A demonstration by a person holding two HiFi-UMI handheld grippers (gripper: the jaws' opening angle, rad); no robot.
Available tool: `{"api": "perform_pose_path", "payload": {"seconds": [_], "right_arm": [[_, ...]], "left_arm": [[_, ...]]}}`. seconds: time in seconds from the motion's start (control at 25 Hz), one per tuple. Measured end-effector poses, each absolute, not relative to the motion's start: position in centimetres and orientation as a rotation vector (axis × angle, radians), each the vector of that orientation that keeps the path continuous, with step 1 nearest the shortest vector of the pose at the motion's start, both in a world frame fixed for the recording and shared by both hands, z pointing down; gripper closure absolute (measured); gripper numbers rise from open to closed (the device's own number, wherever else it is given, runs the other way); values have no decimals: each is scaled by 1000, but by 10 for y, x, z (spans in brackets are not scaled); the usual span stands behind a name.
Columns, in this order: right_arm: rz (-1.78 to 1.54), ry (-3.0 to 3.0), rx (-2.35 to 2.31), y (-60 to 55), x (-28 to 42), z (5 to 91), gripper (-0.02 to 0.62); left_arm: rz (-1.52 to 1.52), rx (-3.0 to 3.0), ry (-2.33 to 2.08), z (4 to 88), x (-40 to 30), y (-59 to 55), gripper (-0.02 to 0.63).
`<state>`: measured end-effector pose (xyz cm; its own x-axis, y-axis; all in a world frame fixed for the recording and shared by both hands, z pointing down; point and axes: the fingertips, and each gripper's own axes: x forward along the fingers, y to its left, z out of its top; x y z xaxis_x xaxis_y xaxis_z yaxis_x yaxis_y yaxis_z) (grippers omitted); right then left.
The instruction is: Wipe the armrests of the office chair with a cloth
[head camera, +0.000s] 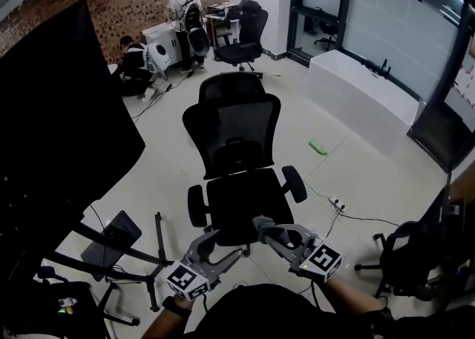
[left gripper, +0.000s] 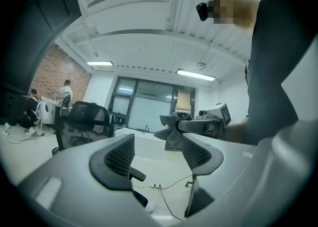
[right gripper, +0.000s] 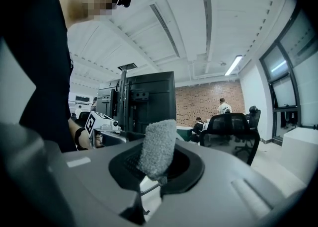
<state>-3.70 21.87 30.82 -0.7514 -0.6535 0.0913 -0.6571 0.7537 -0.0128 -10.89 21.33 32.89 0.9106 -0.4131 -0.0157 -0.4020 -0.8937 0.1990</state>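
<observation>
**A:** Where do we stand with the cloth [right gripper: 158, 146]?

**B:** We have it. The right gripper [head camera: 267, 230] is clamped on it, and a grey tuft stands up from between the jaws. The left gripper [left gripper: 156, 151] is spread wide with nothing between its jaws.

**A:** And the chair [head camera: 234, 137]?

**B:** It stands on the floor [head camera: 349, 196] straight ahead of us and faces us, with the front edge of the seat [head camera: 241, 208] just beyond both grippers. Neither gripper touches it, so we judge that no wiping has begun.

**A:** Which armrest do we take first?

**B:** The right armrest [head camera: 295, 183], on our own right side. It lies just ahead of the cloth and a little to the right. The left armrest [head camera: 197, 206] is across the seat, nearer the empty gripper, and that one cannot wipe.

**A:** How does the pad run?

**B:** Its long axis goes from the backrest toward us and leans slightly outward at the far end. We would bring the cloth forward and right onto its near end, then stroke along that line, not across it.

**A:** Any risk?

**B:** The grip on the cloth looks narrow. If we press hard, the jaws may touch the pad, not the cloth.
</observation>
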Motion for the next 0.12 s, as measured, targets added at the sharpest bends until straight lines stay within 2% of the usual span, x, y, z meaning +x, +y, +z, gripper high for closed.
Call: {"api": "perform_pose_path", "payload": {"seconds": [0.12], "right_arm": [[78, -2871, 1079, 221, -32, 305, 561]], "left_arm": [[-77, 2886, -625, 326, -105, 218, 282]]}}
